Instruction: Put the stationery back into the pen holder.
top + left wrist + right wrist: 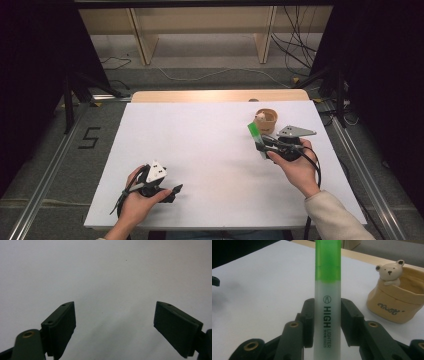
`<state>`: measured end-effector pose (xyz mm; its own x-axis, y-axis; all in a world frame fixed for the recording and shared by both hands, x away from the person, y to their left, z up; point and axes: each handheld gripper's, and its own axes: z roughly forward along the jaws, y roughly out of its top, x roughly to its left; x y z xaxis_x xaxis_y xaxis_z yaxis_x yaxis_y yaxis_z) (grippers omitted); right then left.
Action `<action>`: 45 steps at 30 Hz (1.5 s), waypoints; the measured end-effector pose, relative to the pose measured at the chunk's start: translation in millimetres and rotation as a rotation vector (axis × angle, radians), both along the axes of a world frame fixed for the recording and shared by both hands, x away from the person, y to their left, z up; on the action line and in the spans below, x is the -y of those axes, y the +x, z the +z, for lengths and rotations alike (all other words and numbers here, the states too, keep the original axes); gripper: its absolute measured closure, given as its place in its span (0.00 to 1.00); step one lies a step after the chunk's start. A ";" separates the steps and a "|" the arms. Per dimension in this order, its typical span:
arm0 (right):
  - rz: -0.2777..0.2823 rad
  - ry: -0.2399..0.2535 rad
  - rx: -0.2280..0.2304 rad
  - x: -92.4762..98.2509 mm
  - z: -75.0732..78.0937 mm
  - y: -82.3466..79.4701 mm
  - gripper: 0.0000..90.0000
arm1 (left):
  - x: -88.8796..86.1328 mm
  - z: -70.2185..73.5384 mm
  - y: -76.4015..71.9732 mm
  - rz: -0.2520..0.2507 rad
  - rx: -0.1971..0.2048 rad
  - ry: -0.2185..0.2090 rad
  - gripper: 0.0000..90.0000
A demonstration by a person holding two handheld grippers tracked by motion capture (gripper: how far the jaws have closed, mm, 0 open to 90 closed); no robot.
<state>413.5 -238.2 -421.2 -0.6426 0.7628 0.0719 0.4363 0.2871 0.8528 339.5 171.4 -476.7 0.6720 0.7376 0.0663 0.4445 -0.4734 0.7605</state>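
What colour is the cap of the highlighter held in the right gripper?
Bright translucent green, above a frosted white barrel; the highlighter shows best in the right gripper view.

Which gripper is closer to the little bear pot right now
Right. The right gripper, clamping the highlighter, sits just in front of the bear pot; the left gripper rests open far across the table.

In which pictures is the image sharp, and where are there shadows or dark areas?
High view: table bright, surroundings dark. Left gripper view: soft grey shadow on the white surface, left gripper slightly blurred. Right gripper view: highlighter print sharp, bear cup softer.
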 end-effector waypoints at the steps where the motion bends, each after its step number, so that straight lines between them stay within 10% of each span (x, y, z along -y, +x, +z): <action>1: -0.002 0.000 0.005 0.8 0.0 0.4 0.74 | 0.0 0.0 0.0 0.000 0.000 0.000 0.20; 45: -0.145 0.071 0.036 29.3 4.6 17.3 0.74 | 0.5 -0.5 0.7 0.002 -0.005 0.001 0.20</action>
